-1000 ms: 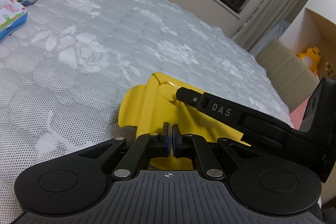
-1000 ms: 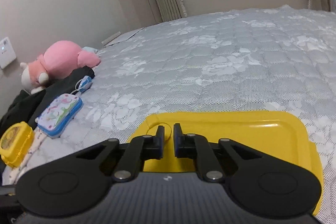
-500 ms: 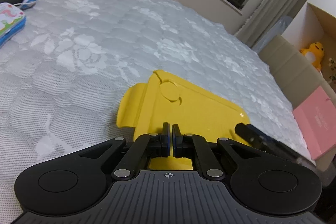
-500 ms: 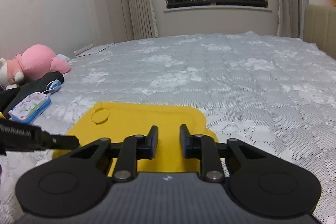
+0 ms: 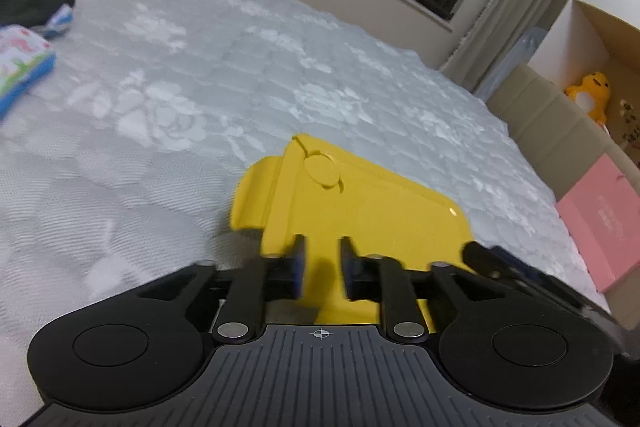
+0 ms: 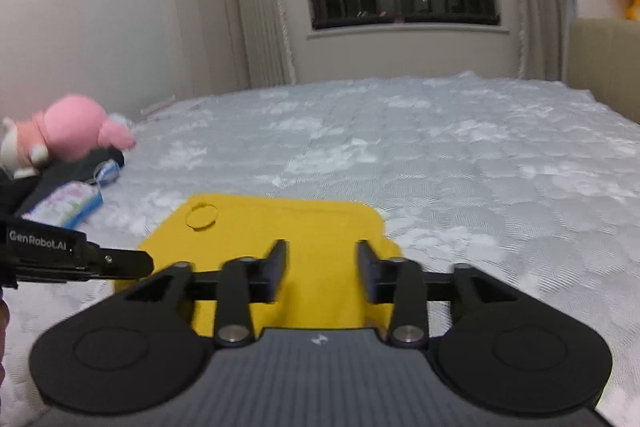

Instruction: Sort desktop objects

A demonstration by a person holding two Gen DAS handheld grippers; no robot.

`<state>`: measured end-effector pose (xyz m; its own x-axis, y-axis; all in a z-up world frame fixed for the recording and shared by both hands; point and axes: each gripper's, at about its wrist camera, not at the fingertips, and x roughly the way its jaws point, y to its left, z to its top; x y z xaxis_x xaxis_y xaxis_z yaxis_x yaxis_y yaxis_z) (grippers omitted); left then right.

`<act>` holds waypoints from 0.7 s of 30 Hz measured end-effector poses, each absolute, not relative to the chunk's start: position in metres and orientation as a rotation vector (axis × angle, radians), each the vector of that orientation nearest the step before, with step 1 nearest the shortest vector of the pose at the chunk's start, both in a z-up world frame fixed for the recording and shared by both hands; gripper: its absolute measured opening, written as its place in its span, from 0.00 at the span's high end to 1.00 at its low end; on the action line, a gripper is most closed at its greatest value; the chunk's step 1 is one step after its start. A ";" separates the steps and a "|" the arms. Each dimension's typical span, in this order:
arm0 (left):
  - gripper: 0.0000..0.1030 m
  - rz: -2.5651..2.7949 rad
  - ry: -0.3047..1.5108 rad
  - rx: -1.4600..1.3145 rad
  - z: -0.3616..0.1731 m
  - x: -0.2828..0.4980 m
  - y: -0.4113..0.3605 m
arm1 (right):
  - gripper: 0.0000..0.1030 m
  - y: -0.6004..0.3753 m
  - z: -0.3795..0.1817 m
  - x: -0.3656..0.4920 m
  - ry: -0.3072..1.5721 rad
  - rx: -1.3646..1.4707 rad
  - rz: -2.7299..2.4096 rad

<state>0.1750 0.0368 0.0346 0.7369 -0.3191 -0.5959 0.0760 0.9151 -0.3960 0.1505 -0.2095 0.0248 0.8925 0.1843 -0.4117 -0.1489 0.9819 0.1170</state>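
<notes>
A yellow tray (image 5: pixel 372 207) with a handle tab lies on the grey quilted bed (image 5: pixel 200 87); it also shows in the right wrist view (image 6: pixel 280 227). My left gripper (image 5: pixel 322 267) is open and empty over the tray's near edge. My right gripper (image 6: pixel 322 267) is open and empty above the tray's near side. The left gripper's finger shows at the left of the right wrist view (image 6: pixel 100 263). A patterned blue-edged pouch (image 5: pixel 20 71) lies at the far left, also in the right wrist view (image 6: pixel 68 203).
A pink plush toy (image 6: pixel 76 131) lies on dark cloth (image 6: pixel 72 171) at the bed's left edge. A pink box (image 5: pixel 600 219) and a cardboard box (image 5: pixel 560 123) stand beyond the right edge. A yellow plush (image 5: pixel 592 91) sits on a shelf.
Both grippers have opened from nearly shut. The right gripper has drawn back off the tray and tilted up toward the window. The left gripper lifted slightly.
</notes>
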 end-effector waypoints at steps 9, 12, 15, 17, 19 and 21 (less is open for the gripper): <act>0.27 -0.226 0.696 -0.239 0.032 0.083 0.031 | 0.06 -0.217 0.009 0.042 0.393 0.102 0.114; 0.08 -0.210 0.632 -0.203 0.029 0.056 0.028 | 0.04 -0.217 0.003 0.015 0.390 0.124 0.089; 0.05 -0.187 0.562 -0.190 0.026 0.034 0.026 | 0.01 -0.220 -0.001 -0.005 0.359 0.182 0.045; 0.01 -0.172 0.538 -0.177 0.024 0.027 0.024 | 0.00 -0.220 -0.004 -0.016 0.330 0.204 0.010; 0.00 -0.158 0.519 -0.156 0.020 0.023 0.022 | 0.00 -0.216 -0.008 -0.021 0.311 0.186 -0.025; 0.00 -0.121 0.516 -0.112 0.016 0.023 0.018 | 0.00 -0.213 -0.012 -0.026 0.295 0.167 -0.046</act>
